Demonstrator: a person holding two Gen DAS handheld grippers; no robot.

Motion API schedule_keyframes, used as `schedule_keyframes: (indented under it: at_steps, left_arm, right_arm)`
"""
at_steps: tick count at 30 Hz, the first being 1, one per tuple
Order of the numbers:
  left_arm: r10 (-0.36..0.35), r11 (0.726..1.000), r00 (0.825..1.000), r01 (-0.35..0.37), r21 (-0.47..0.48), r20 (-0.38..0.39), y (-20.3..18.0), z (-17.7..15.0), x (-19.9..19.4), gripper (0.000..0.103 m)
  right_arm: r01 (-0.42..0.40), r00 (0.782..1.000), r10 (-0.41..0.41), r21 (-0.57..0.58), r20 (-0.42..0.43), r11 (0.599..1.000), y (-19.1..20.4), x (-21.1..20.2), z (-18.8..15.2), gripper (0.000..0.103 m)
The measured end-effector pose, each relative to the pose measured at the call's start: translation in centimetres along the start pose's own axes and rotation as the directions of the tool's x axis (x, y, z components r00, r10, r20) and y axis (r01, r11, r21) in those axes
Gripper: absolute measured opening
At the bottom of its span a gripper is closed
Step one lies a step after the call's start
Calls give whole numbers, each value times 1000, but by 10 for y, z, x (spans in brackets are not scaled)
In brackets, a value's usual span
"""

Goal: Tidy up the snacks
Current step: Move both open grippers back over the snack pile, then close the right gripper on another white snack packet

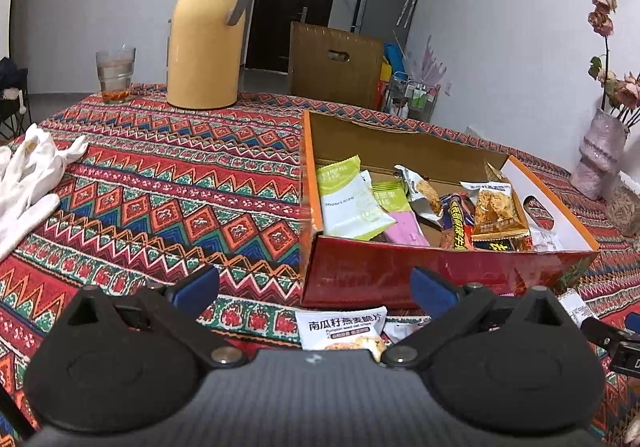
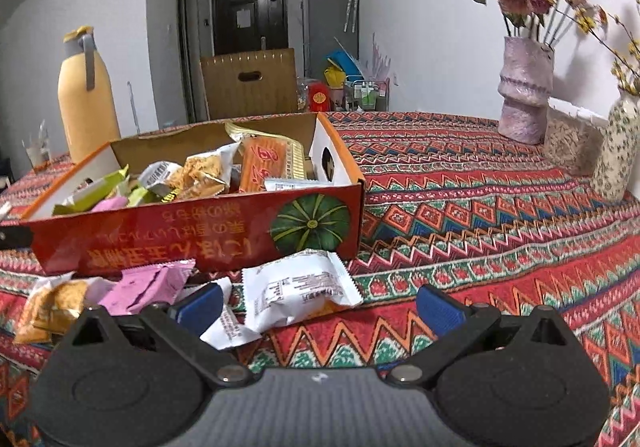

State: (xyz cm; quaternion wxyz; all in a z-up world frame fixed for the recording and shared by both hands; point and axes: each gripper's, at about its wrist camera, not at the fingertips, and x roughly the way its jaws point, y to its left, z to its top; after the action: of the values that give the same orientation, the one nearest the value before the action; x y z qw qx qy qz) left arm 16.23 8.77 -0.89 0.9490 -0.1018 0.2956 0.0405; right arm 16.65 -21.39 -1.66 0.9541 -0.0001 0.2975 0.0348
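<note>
The red cardboard box (image 2: 200, 223) sat on the patterned surface (image 2: 480, 207) and already held a good share of the snacks: green-and-white packets (image 1: 352, 199), an orange biscuit pack (image 2: 266, 167) and several crisp bags lay heaped inside it. So the sorting looked well under way but not finished. Loose packets remained on the cloth just in front of the box: a white wrapper (image 2: 298, 291), a pink one (image 2: 148, 287), a yellow-orange bag (image 2: 52, 311), and an oat-crisp packet (image 1: 340, 327).

The left gripper (image 1: 316, 291) hovered above that oat-crisp packet, fingers spread wide and holding nothing. The right gripper (image 2: 320, 307) was likewise spread and empty, the white wrapper lying between its fingers.

Further out stood a yellow thermos (image 1: 208, 35), a glass (image 1: 115, 75), white gloves (image 1: 32, 175) and two flower vases (image 2: 524, 87), all well apart from the box; nothing appeared to block the way.
</note>
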Motion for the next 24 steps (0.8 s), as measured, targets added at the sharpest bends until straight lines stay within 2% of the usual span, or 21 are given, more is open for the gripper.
schedule_keyframes:
  at_steps: [5,11,24]
  left_arm:
    - [9,1000,1000,-9,-7,-19,1,0,4,103]
    - [16,1000,999,-16,-10,-31,2,-1,7,103]
    - [5,1000,999,-6,-21,-51,3,-1,11,103]
  right_arm:
    - [0,1000,-2,-101,-17,995,10,16,11,103]
    - [-31,997,20,-165,-69,986,20,42,19,103]
    - [-110,986,99,-80,-136,991,16,75,16,103]
